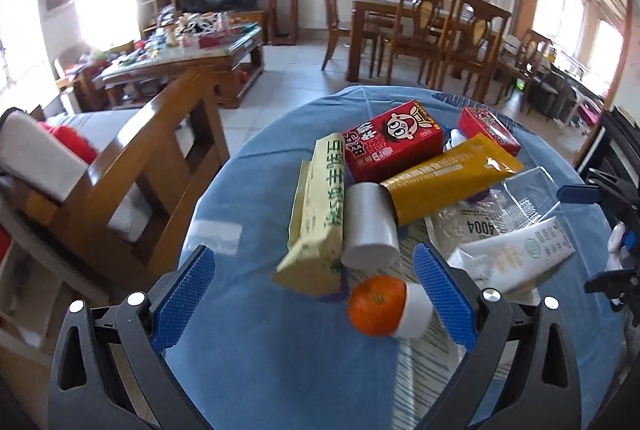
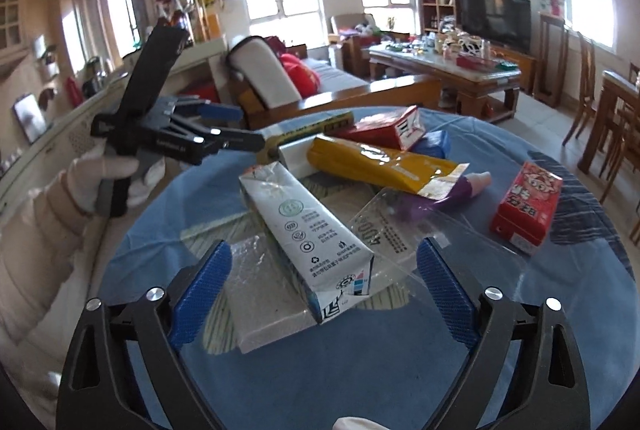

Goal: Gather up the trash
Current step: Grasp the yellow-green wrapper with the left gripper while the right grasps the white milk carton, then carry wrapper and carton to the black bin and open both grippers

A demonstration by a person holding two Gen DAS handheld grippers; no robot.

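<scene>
1. The trash lies in a loose heap on the bench [image 1: 256, 370], which wears a blue cloth.
2. In the left wrist view the left gripper [image 1: 314, 296] stands wide, nothing clamped; an orange ball [image 1: 376, 304] with a white cap sits between its fingers, nearer the right one, and whether it touches I cannot tell.
3. Just beyond lie a pale yellow-green pack [image 1: 318, 214], a grey cylinder [image 1: 370, 226], a yellow pouch [image 1: 448, 182] and a red carton [image 1: 394, 140].
4. A second, smaller red carton [image 1: 488, 130] lies farther back to the right.
5. In the right wrist view the right gripper [image 2: 324, 294] is wide, its pads clear of the white carton [image 2: 308, 234] that lies between them on clear plastic wrapping [image 2: 400, 230].
6. A gloved hand [image 2: 104, 170] holds the left gripper above the bench's left edge.
</scene>
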